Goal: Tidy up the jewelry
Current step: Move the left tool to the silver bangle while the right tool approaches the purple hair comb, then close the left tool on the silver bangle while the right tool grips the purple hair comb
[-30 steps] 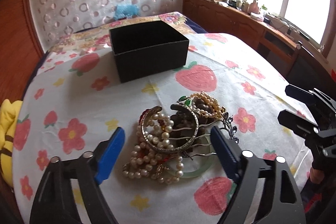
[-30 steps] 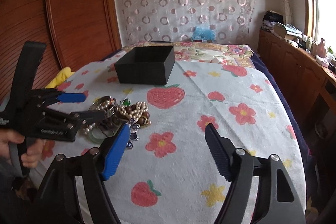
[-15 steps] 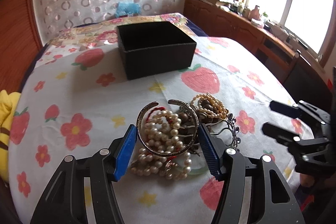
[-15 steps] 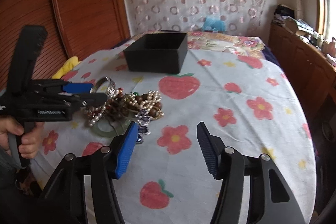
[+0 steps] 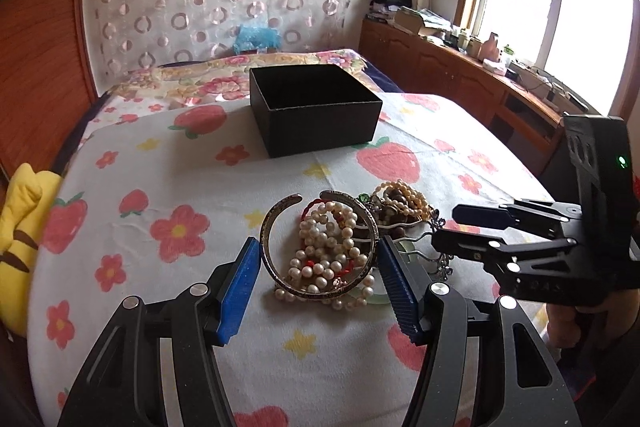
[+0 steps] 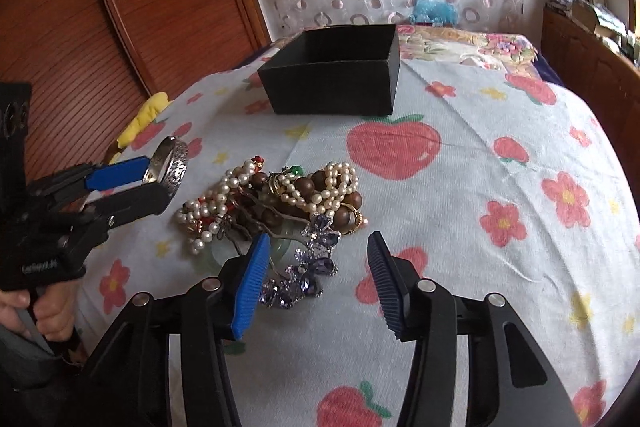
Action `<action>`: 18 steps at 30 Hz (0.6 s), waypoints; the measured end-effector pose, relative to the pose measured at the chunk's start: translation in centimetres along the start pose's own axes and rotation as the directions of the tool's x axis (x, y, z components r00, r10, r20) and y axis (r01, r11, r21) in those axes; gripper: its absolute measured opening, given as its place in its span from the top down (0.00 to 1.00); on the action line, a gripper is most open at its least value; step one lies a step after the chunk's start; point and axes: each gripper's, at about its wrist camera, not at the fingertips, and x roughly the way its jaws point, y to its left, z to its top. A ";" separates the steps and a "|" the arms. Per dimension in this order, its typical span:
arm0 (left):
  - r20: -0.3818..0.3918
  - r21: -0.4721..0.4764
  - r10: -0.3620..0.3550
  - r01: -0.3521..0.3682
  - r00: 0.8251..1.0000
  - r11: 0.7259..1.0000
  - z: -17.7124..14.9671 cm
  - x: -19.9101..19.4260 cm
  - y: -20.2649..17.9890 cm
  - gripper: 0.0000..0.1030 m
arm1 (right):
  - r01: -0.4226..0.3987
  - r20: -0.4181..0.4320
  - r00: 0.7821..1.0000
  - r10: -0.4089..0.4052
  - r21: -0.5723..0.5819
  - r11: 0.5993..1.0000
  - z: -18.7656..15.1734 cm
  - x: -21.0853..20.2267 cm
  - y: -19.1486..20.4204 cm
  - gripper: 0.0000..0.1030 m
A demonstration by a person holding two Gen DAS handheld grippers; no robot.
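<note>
My left gripper (image 5: 318,263) is shut on a silver cuff bangle (image 5: 276,227) and holds it lifted above the jewelry pile; in the right wrist view the bangle (image 6: 172,163) hangs clear of the cloth. The pile (image 6: 276,203) holds pearl strands, brown wooden beads, a green jade bangle and a purple crystal piece (image 6: 308,267). My right gripper (image 6: 316,271) is open and empty, its fingertips just in front of the pile's near edge. An open, empty black box (image 5: 316,107) stands on the cloth beyond the pile.
The flower-and-strawberry cloth (image 6: 500,167) covers a bed. A yellow plush (image 5: 20,211) lies at the left edge. A wooden panel (image 6: 120,7) stands at the left, wooden cabinets (image 5: 460,75) under the window at the right.
My left gripper closed on the silver bangle and lifted it off the pile. My right gripper narrowed and moved closer to the pile.
</note>
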 end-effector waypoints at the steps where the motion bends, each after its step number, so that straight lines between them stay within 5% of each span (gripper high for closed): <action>1: 0.003 0.000 -0.001 0.001 1.000 1.000 0.0 -0.1 -0.1 0.44 | -0.003 -0.005 1.000 0.003 0.008 1.000 0.1 0.1 -0.1 0.48; 3: 0.009 -0.001 -0.003 0.003 1.000 1.000 -0.1 -0.3 -0.1 0.44 | -0.008 -0.013 1.000 0.008 0.017 1.000 0.2 0.3 -0.2 0.49; 5: 0.012 -0.005 -0.002 0.002 1.000 1.000 -0.3 -0.4 0.0 0.44 | -0.016 -0.026 1.000 0.017 0.018 1.000 0.2 0.7 -0.2 0.68; 6: 0.013 -0.007 -0.001 0.001 1.000 1.000 -0.4 -0.3 0.1 0.44 | -0.022 -0.032 0.999 0.023 0.020 1.000 0.1 0.9 -0.2 0.70; 18: 0.009 -0.009 -0.003 0.003 1.000 1.000 -0.8 -0.3 0.1 0.44 | -0.043 -0.041 0.998 0.046 0.067 0.997 -0.4 0.4 -1.4 0.71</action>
